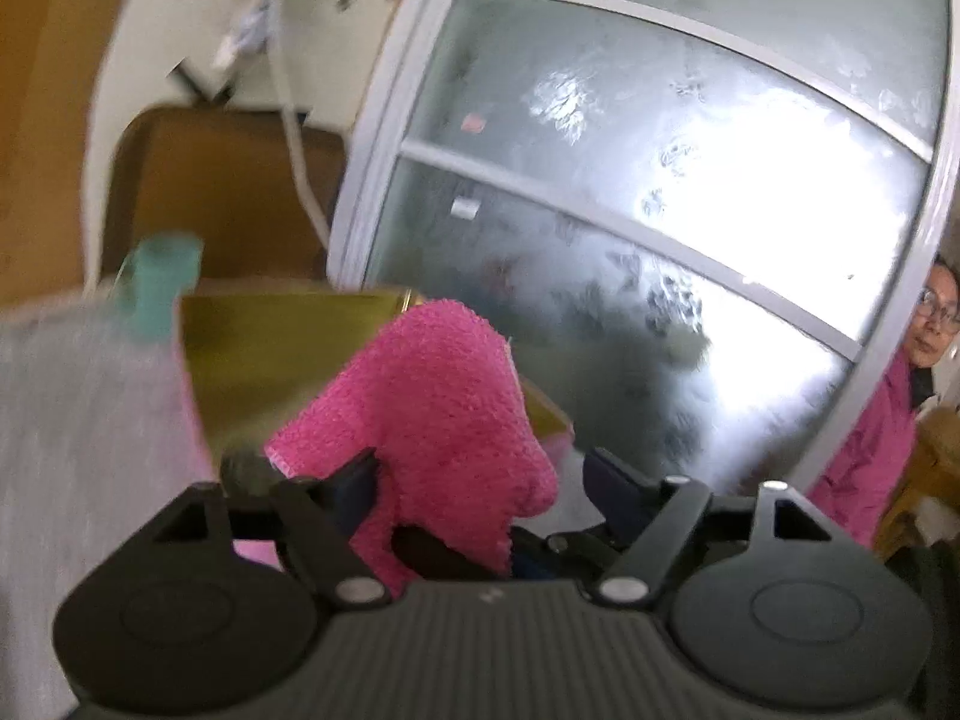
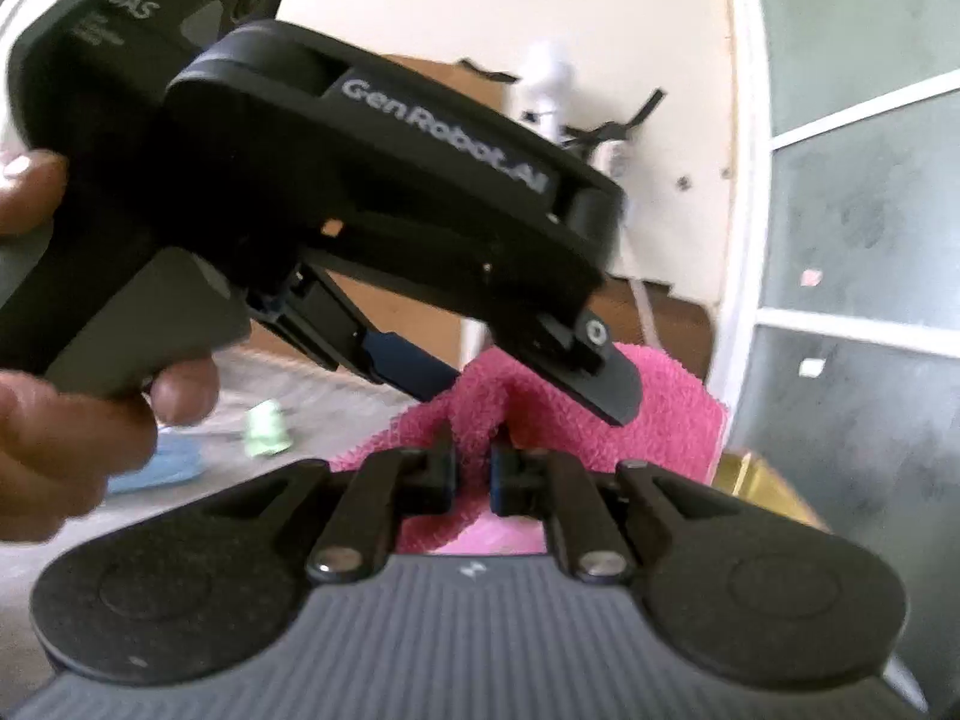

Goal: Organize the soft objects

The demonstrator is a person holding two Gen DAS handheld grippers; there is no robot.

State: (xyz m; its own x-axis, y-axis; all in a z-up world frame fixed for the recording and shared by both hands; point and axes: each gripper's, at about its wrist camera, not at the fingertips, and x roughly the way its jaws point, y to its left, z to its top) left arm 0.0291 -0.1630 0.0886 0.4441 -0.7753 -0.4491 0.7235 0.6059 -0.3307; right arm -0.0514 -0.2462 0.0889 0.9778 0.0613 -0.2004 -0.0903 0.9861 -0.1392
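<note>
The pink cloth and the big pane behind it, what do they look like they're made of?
The pink cloth looks like terry or microfibre: a fuzzy, looped, matte pile that folds softly. The pane seems to be frosted, patterned glass in a pale painted or metal frame: light glows through it, but nothing behind shows clearly.

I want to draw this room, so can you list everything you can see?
pink towel: one, pink, held up in front of the box
box: one, gold, behind the towel
blurry cup-like thing: one, teal, left of the box
glass door: one, frosted, white frame, right side
bystander: one, pink jacket, far right edge
left claw: one, black, open around the towel
right claw: one, black, pinching the towel
left hand: one, gripping the left claw's handle
</note>
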